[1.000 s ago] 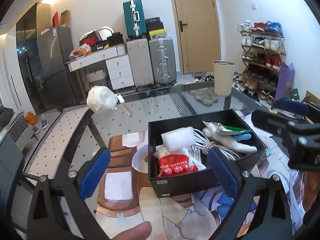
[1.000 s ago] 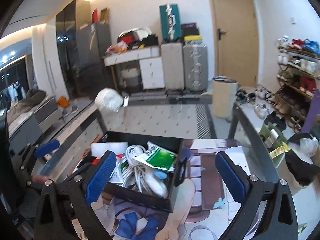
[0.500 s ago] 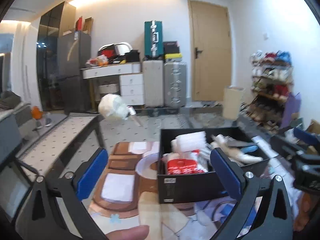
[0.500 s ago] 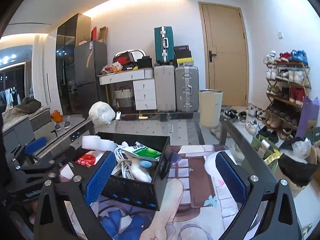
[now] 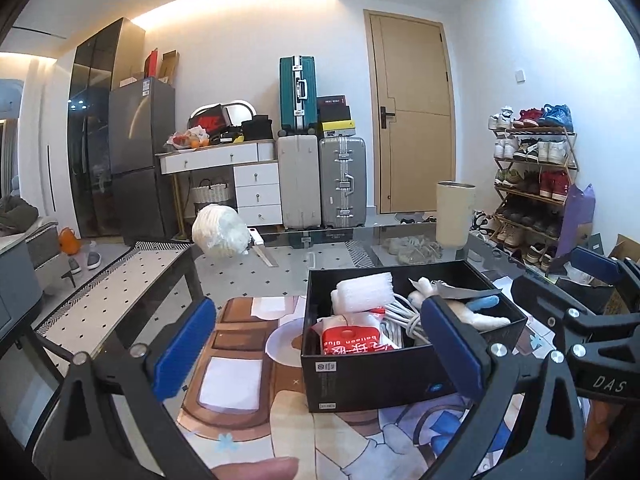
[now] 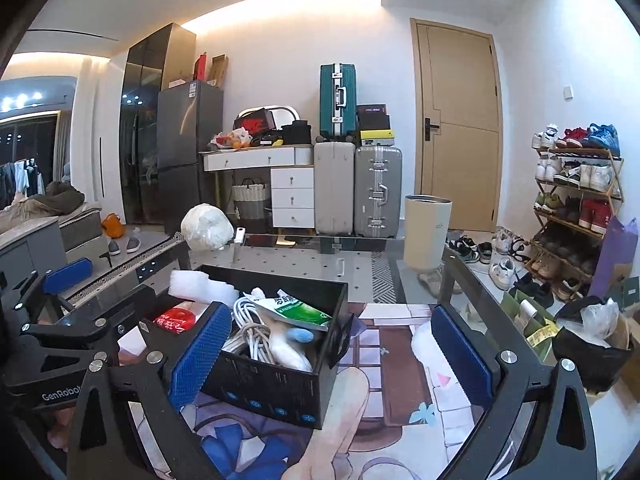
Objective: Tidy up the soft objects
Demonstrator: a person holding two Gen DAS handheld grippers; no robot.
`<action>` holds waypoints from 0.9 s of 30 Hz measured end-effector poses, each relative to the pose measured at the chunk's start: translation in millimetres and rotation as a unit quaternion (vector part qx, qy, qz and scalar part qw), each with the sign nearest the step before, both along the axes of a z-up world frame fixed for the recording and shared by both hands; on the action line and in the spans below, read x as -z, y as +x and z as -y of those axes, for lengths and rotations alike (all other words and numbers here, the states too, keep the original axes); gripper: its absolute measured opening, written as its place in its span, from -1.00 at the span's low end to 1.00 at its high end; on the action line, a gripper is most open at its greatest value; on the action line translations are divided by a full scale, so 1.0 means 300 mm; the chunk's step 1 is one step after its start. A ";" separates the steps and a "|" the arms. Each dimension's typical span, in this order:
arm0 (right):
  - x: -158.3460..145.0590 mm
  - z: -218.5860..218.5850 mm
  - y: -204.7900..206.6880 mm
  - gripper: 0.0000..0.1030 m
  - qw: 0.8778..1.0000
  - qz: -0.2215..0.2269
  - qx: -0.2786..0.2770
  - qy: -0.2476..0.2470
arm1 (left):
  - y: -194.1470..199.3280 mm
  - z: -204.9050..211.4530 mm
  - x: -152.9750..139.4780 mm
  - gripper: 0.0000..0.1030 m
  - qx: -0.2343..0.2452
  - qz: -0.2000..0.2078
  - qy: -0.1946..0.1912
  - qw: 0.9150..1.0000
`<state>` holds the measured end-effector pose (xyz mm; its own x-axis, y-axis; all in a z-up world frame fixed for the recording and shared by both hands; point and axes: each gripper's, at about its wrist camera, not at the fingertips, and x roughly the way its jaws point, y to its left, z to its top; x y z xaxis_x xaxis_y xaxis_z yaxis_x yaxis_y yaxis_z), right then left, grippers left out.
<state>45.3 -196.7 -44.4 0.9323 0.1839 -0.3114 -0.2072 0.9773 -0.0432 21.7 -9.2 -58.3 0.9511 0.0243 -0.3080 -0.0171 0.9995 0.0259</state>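
A black box (image 5: 384, 380) (image 6: 280, 392) stands on the printed mat of a glass table. It holds a white foam roll (image 5: 364, 290) (image 6: 196, 286), a red packet (image 5: 352, 338) (image 6: 174, 318), a coiled white cable (image 6: 248, 328), a white plush toy (image 5: 472, 316) (image 6: 286, 354) and a green pouch (image 6: 298, 310). My left gripper (image 5: 318, 354) is open and empty, just in front of the box. My right gripper (image 6: 330, 354) is open too, with the box's right corner between its blue pads and nothing held.
A white crumpled plastic bundle (image 5: 220, 236) (image 6: 206, 227) lies at the table's far edge. A black bag (image 6: 592, 344) sits off the right side. Suitcases (image 5: 322, 182), a cream bin (image 6: 426, 234) and a shoe rack (image 6: 576, 200) stand behind.
Both grippers have tilted up and lowered toward the table, so the box is seen more from the side. The box's contents have not moved.
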 end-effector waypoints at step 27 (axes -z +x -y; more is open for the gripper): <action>0.002 -0.006 -0.008 0.97 1.000 0.002 -0.002 -0.001 | -0.009 0.008 0.002 1.00 -0.005 -0.002 -0.002 1.000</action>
<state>42.9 -194.9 -44.9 0.9326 0.1878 -0.3082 -0.2118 0.9762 -0.0461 18.8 -11.5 -59.0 0.9494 0.0325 -0.3122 -0.0269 0.9994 0.0221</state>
